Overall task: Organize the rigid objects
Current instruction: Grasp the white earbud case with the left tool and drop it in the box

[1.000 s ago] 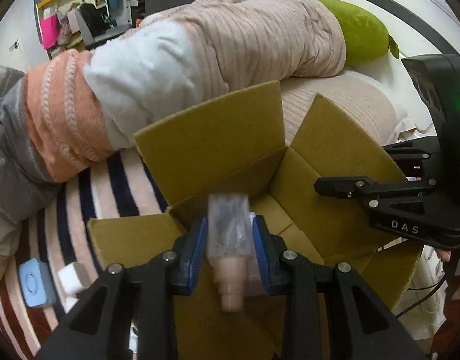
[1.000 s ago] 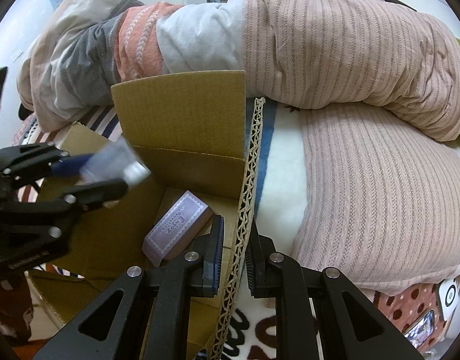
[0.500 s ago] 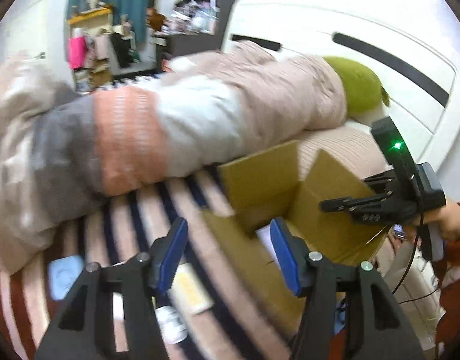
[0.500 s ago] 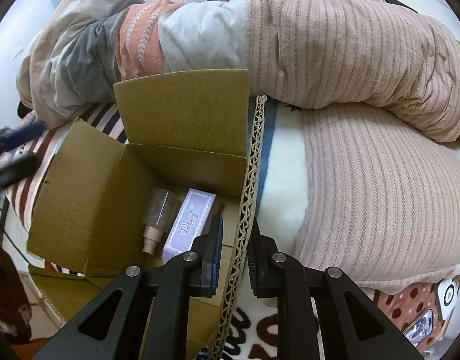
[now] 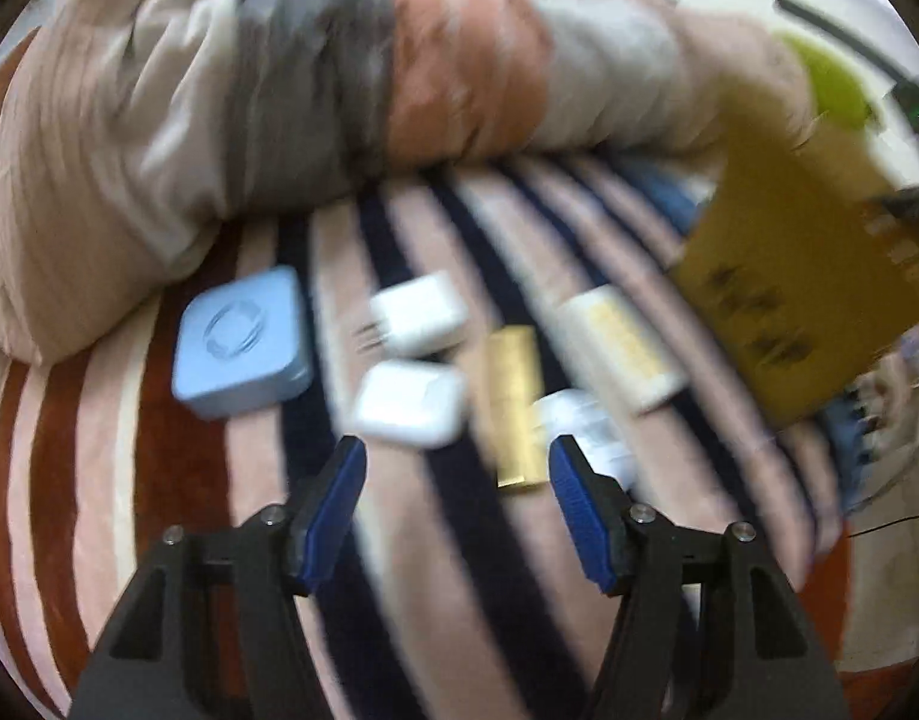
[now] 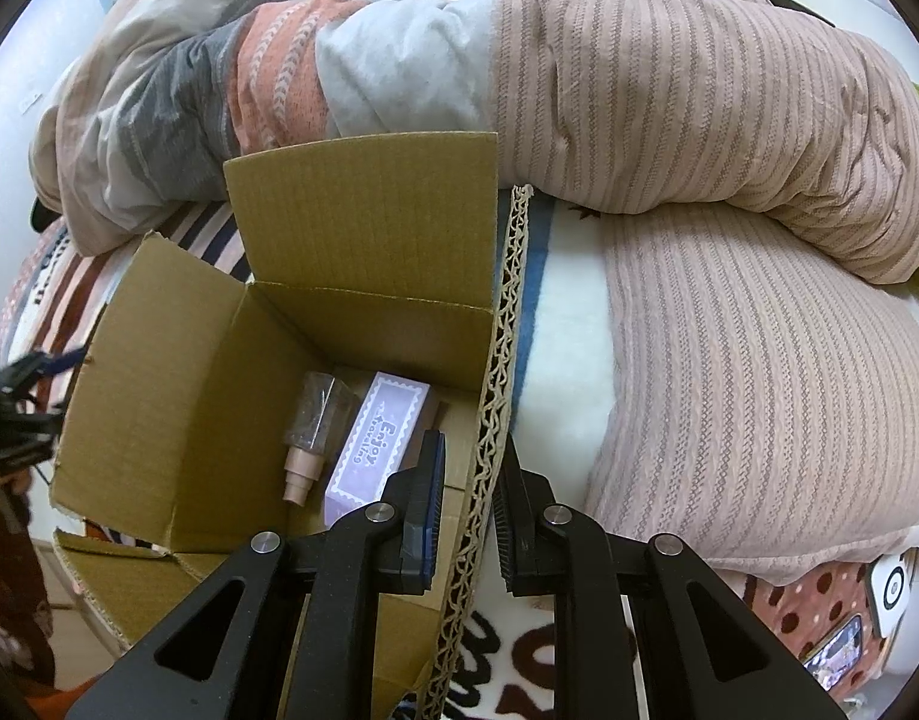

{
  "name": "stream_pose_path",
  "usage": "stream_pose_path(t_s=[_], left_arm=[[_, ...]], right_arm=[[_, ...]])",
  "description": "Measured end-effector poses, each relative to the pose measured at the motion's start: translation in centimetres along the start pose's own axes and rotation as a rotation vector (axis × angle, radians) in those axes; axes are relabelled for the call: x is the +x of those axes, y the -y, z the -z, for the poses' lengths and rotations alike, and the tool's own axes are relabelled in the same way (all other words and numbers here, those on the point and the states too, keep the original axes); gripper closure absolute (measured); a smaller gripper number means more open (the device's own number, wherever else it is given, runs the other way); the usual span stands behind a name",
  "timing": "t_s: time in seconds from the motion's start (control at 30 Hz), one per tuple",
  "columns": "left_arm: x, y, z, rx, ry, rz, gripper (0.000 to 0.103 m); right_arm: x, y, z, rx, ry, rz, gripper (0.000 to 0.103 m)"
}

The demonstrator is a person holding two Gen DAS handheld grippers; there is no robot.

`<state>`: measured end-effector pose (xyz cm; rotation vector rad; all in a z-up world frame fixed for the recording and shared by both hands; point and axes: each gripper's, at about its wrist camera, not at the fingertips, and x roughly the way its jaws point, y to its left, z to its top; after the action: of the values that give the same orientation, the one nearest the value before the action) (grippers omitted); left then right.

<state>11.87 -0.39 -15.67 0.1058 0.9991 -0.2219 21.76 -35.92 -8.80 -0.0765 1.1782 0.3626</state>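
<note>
Two items lie in your brown cardboard box (image 6: 159,420): a clear pink-capped bottle (image 6: 312,426) and a lilac "Enjoy" carton (image 6: 375,438). Your right gripper (image 6: 468,516) pinches the box's flap edge (image 6: 501,396). Your left gripper (image 5: 453,510) gapes empty.

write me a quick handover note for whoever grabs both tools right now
Left tool: open, empty, above the striped blanket.
Right tool: shut on the cardboard box flap edge, steadying it.
Done: clear bottle and purple box lie in the box.
Left: blue case, two white items, gold stick, cream packet, white jar, all loose on the blanket.
</note>
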Motion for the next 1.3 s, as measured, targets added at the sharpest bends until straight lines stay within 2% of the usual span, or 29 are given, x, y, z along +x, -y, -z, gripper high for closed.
stream_pose_path(t_s=[0.07,0.13,0.27,0.4,0.43,0.5,0.67,0.77,0.87,0.97,1.03,1.17,1.23,1.3], left_arm=[[1.4,-1.2,0.4,-0.031,-0.007,-0.013,0.043],[2.3,-2.2,0.4,-0.065,0.006,0.011,0.043],[4.1,-2.3,-0.2,-0.038,0.012,0.027,0.043],[6.1,-2.8,-1.0,-0.074,-0.012,0.052,0.043],[6.2,-2.8,-1.2,-0.076,-0.005,0.052,0.044],[6.1,-2.7,-1.4,-0.084,0.006,0.049,0.053],[4.8,-1.9,-1.9,-0.073,0.026,0.025,0.053],[1.8,-1.1,-2.7,-0.051,0.092,0.016,0.053],[-2.1,1.2,-4.3,0.018,0.173,0.019,0.053],[-5.5,4.7,-6.4,0.085,0.235,0.072,0.053],[-7.3,7.3,-8.0,0.118,0.259,0.14,0.053],[-8.6,12.7,-11.1,0.187,0.284,0.22,0.053],[-8.6,15.5,-12.6,0.243,0.266,0.242,0.053],[-7.3,17.7,-14.0,0.253,0.19,0.264,0.053]], right_arm=[[0.0,0.0,0.0,0.0,0.0,0.001,0.091],[0.0,0.0,0.0,0.0,-0.001,0.001,0.091],[0.1,0.0,0.0,-0.001,-0.002,0.001,0.091],[0.1,0.1,0.0,-0.002,-0.003,0.003,0.091],[0.1,0.1,0.0,-0.002,-0.002,0.002,0.091],[0.1,0.1,-0.1,0.0,-0.004,0.001,0.091],[0.2,0.2,0.0,-0.004,-0.005,0.002,0.091],[0.2,0.2,0.0,-0.006,-0.006,0.003,0.091],[0.2,0.2,0.0,-0.007,-0.006,0.004,0.091],[0.2,0.2,0.0,-0.004,-0.004,0.002,0.091],[0.2,0.3,0.0,-0.002,-0.002,-0.001,0.091],[0.1,0.2,0.1,-0.002,0.0,0.0,0.091],[0.1,0.1,0.1,-0.002,0.0,0.0,0.091],[0.1,0.2,0.2,-0.001,0.002,0.0,0.091]])
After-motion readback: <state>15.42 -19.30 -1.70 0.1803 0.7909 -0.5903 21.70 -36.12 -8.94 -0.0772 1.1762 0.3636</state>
